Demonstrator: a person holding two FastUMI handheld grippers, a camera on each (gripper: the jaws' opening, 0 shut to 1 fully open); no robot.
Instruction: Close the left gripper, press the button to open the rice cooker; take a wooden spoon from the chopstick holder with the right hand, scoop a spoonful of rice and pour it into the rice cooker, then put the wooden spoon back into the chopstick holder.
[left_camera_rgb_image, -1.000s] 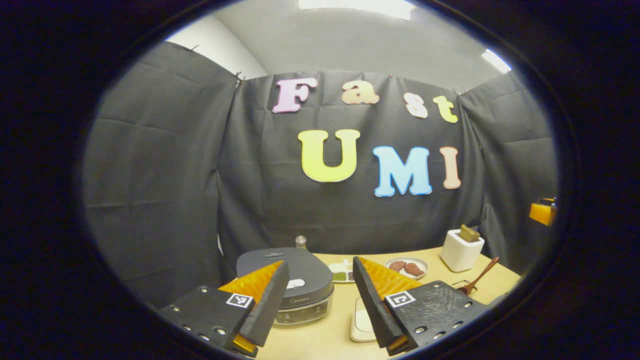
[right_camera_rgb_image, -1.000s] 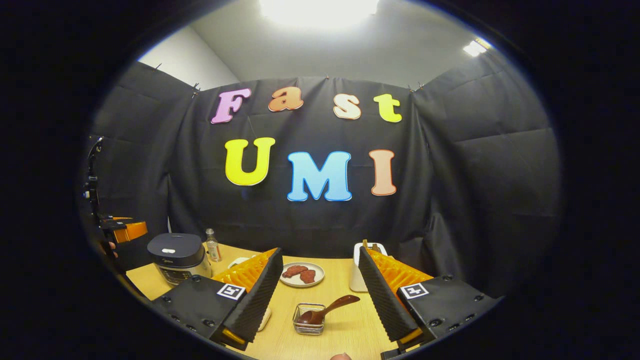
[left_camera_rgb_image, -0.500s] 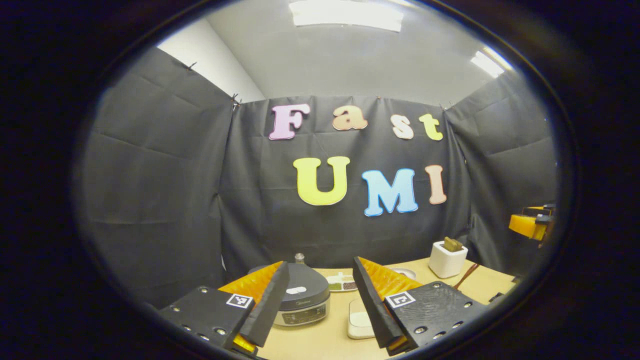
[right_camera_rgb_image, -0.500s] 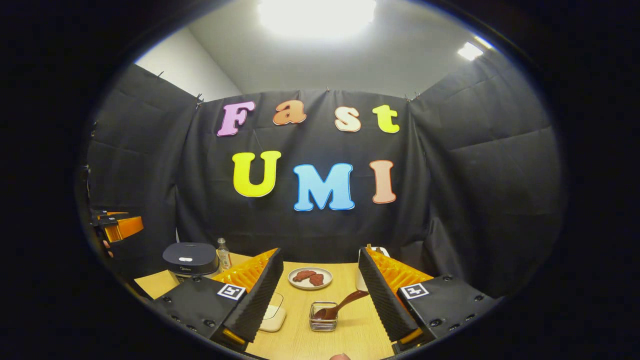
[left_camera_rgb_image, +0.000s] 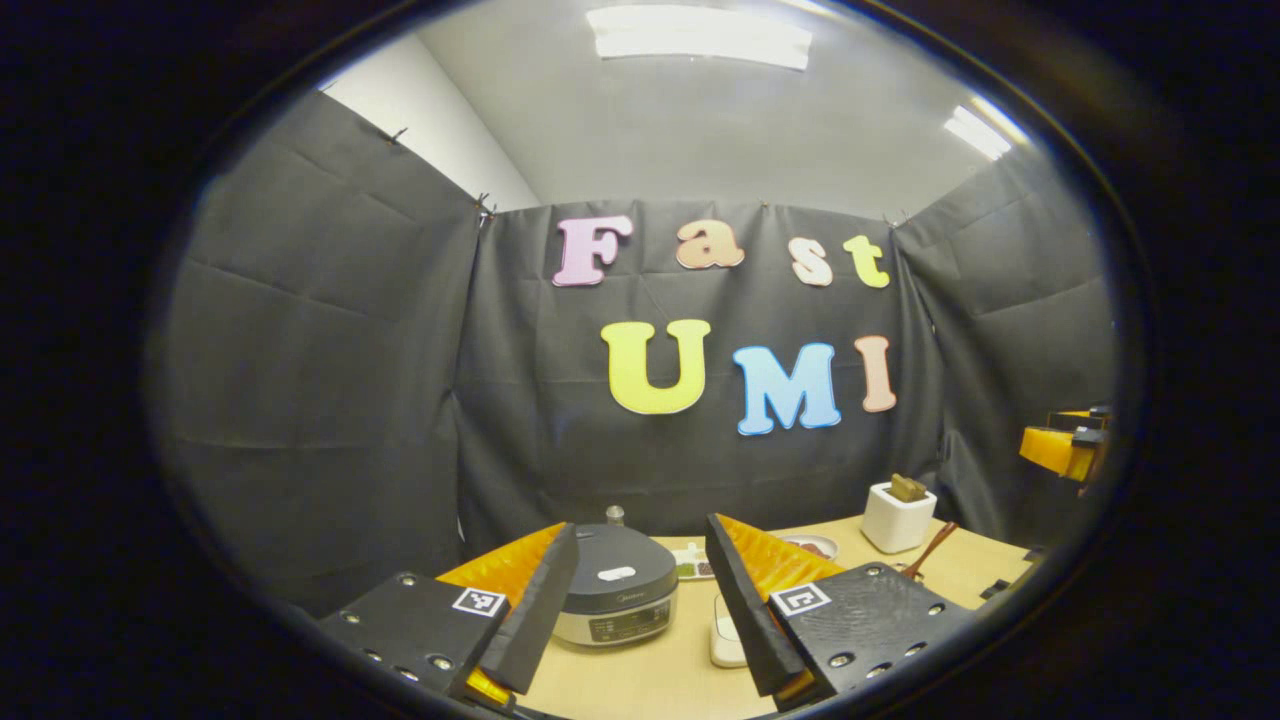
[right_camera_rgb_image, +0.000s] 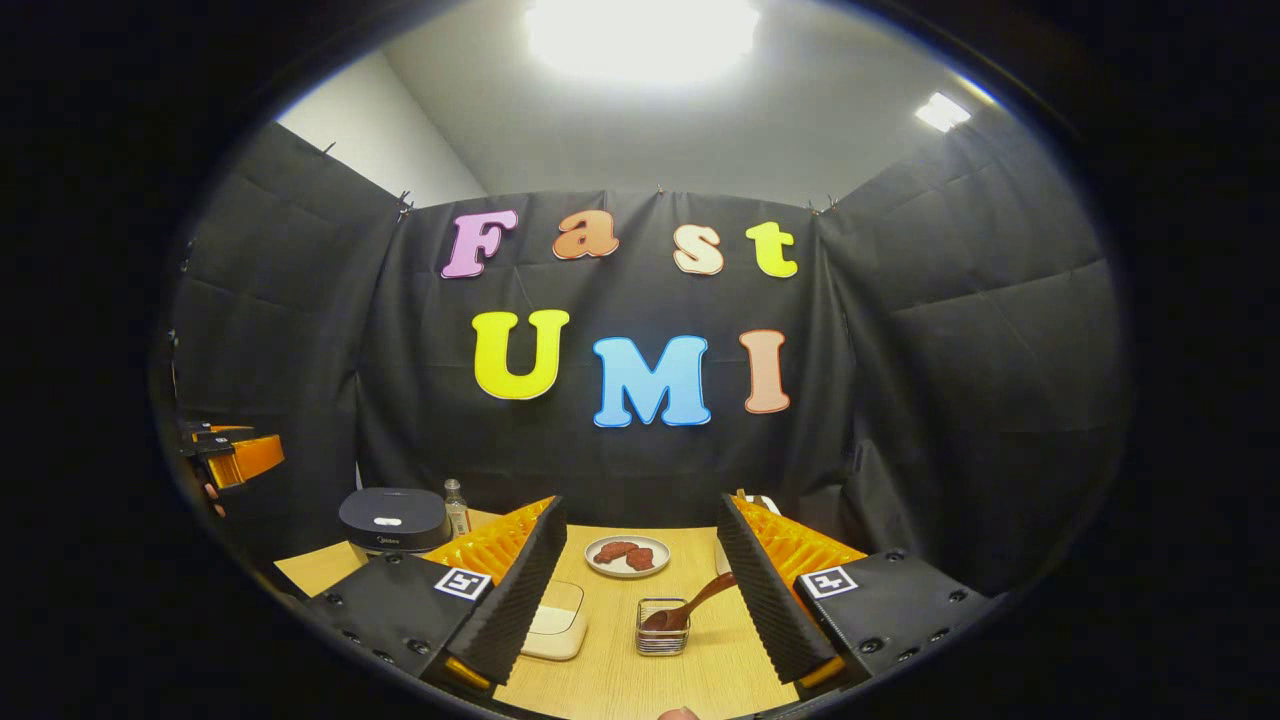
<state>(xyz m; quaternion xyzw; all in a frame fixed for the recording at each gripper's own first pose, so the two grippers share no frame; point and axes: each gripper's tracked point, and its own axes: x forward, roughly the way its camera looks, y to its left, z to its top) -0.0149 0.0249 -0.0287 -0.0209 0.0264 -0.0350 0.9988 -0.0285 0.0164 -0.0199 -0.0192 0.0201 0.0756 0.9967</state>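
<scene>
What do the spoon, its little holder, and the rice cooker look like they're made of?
Spoon: wood, going by its warm brown matte look. Holder: probably metal wire, an open shiny mesh. Rice cooker: dark smooth lid, likely plastic, over a silvery band that could be metal.

A pale wooden table (right_camera_rgb_image: 610, 660) is carrying the spread. A round plate (right_camera_rgb_image: 627, 556) with two reddish-brown pieces is sitting toward the back. A small clear bottle (right_camera_rgb_image: 457, 508) is standing upright at the rear left. A small white dish (left_camera_rgb_image: 693, 566) holding green and dark portions is lying mid-table. A ceiling light panel (left_camera_rgb_image: 698, 36) is glowing overhead.
</scene>
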